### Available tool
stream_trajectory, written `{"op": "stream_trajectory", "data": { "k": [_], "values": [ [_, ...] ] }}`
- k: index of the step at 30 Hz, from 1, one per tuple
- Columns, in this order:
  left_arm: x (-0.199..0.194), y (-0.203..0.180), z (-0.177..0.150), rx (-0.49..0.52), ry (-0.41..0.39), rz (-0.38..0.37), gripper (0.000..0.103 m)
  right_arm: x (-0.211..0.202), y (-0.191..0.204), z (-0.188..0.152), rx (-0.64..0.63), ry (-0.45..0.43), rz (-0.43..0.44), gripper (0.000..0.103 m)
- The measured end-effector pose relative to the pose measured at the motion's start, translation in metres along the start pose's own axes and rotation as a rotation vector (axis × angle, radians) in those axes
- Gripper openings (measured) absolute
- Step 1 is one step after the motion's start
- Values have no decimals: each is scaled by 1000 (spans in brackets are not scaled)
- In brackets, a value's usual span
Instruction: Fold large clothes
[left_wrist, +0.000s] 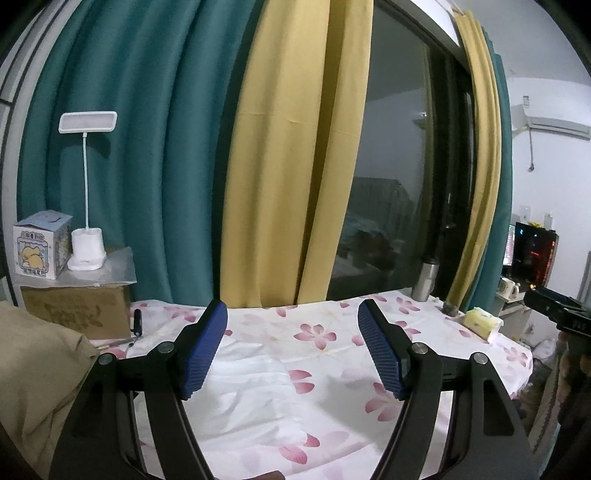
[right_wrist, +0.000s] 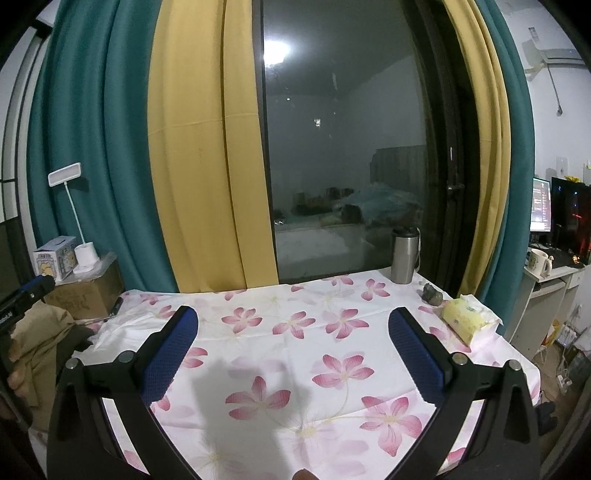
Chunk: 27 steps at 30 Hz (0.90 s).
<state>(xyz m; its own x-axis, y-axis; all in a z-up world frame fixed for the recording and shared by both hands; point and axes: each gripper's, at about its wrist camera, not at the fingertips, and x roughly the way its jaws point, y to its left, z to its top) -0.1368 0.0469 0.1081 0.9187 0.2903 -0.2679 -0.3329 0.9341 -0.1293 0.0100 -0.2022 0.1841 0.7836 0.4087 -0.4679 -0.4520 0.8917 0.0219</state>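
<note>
Two claws, left claw and right claw, both spread wide and holding nothing above the flowered tabletop. One tan garment lies heaped at the tabletop's left edge. Only the right view shows the mug clearly.

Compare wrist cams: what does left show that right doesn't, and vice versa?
Left only: right gripper edging in, black roller tool by the cardboard box. Right only: left gripper, white mug, lit monitor. Both: floral sheet, desk lamp, steel tumbler, tissue pack, tan garment; each camera's own gripper open and empty.
</note>
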Motion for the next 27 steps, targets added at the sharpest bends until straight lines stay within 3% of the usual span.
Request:
{"op": "stream_trajectory", "data": {
  "k": [27],
  "values": [
    [-1,-13,0,32,12,22,76,0,3,-4,14,14,2,102]
  ]
}}
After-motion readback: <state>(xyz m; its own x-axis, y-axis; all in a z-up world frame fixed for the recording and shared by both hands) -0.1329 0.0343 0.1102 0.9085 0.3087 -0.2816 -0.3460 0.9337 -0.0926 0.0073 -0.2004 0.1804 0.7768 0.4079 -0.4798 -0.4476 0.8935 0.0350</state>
